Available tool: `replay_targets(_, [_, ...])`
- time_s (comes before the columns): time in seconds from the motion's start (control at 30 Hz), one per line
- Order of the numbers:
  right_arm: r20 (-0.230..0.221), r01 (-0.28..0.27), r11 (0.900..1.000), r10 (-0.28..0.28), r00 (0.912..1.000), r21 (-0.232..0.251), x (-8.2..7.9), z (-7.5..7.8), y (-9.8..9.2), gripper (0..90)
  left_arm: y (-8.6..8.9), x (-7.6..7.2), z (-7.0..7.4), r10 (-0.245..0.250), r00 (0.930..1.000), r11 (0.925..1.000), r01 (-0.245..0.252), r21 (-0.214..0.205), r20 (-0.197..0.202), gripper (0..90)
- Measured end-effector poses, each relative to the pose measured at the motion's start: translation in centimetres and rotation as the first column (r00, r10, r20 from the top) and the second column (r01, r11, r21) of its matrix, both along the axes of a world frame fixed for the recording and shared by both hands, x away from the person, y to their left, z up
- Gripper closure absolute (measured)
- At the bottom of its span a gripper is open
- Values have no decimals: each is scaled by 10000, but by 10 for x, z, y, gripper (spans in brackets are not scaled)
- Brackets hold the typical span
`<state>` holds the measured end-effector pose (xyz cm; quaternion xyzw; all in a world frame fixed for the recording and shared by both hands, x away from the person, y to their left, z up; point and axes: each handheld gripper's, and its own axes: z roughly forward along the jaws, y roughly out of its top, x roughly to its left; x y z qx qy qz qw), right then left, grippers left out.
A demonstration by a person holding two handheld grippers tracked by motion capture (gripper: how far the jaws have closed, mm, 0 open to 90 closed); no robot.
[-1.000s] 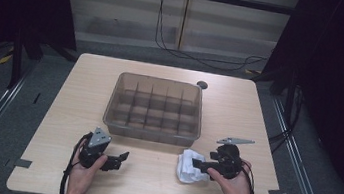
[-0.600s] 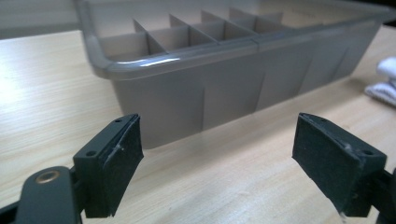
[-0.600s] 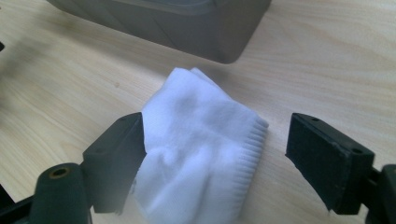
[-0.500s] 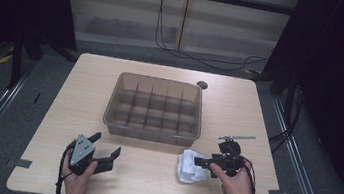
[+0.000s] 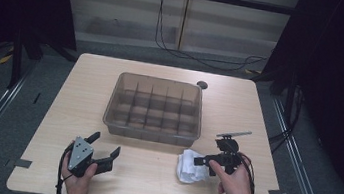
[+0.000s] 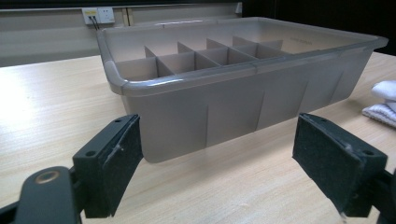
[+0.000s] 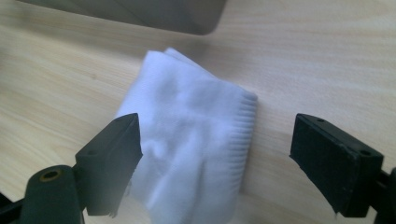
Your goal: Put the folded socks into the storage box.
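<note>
You're at the grasp approach: right gripper (image 7: 215,168) is spread wide over the white cloth (image 7: 191,154), which lies folded on the table (image 5: 148,184) just in front of the bin's (image 5: 154,109) right corner. Next, I'd say: drop lower, straddle the folded edge, then close. Left gripper (image 5: 102,149) is also released, holding nothing, hand low near the table, aimed at the bin.
</note>
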<state>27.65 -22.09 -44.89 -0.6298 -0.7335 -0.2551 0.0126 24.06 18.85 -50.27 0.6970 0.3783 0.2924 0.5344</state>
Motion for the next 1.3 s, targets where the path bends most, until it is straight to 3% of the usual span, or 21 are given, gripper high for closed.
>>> replay_targets(0.1, [-617, 200, 9995, -215, 9979, -243, 4, -1, 4, 172, -2, -1, 0, 30, 10000, 9998, -31, 181, 68, 159])
replay_targets(0.23, [-756, 260, 9996, -255, 9968, 53, 5, 0, 6, 177, -2, -1, 0, 57, 10000, 9998, -58, 184, 77, 158])
replay_targets(0.27, [-842, 310, 9994, -322, 9959, -164, 6, 0, 8, 175, -2, -1, 0, 58, 9999, 9998, -60, 176, 120, 158])
replay_targets(0.43, [-1283, 238, 9990, -285, 9913, -382, 9, -2, 13, 167, -1, -1, 0, 99, 9999, 9999, -99, -37, 128, 159])
replay_targets(0.6, [-2062, 23, 9992, -106, 9785, -406, 14, -11, 24, 152, 0, -1, 0, 37, 9999, 10000, -37, -11, 146, 160])
replay_targets(0.77, [-2171, 406, 9987, -462, 9751, -303, 17, -8, 28, 151, 1, -2, 0, 54, 9997, 10000, -53, -61, 226, 162])
replay_targets(0.87, [-2284, 455, 9973, -576, 9719, -578, 21, -7, 33, 144, 1, -2, 0, 40, 9998, 10000, -38, -79, 198, 162])
replay_targets(1.1, [-2443, 41, 9971, -228, 9694, -765, 24, -16, 48, 112, 0, -2, 0, -23, 9998, 10000, 23, -17, 214, 163])
replay_targets(1.27, [-2289, -455, 9945, 229, 9732, -942, 22, -19, 57, 106, 0, -2, 0, -1, 9998, 10000, 0, 50, 174, 163])
replay_targets(1.3, [-2193, -802, 9864, 473, 9745, -1435, 22, -20, 63, 123, 0, -2, 0, 4, 9998, 10000, -5, 60, 176, 163])
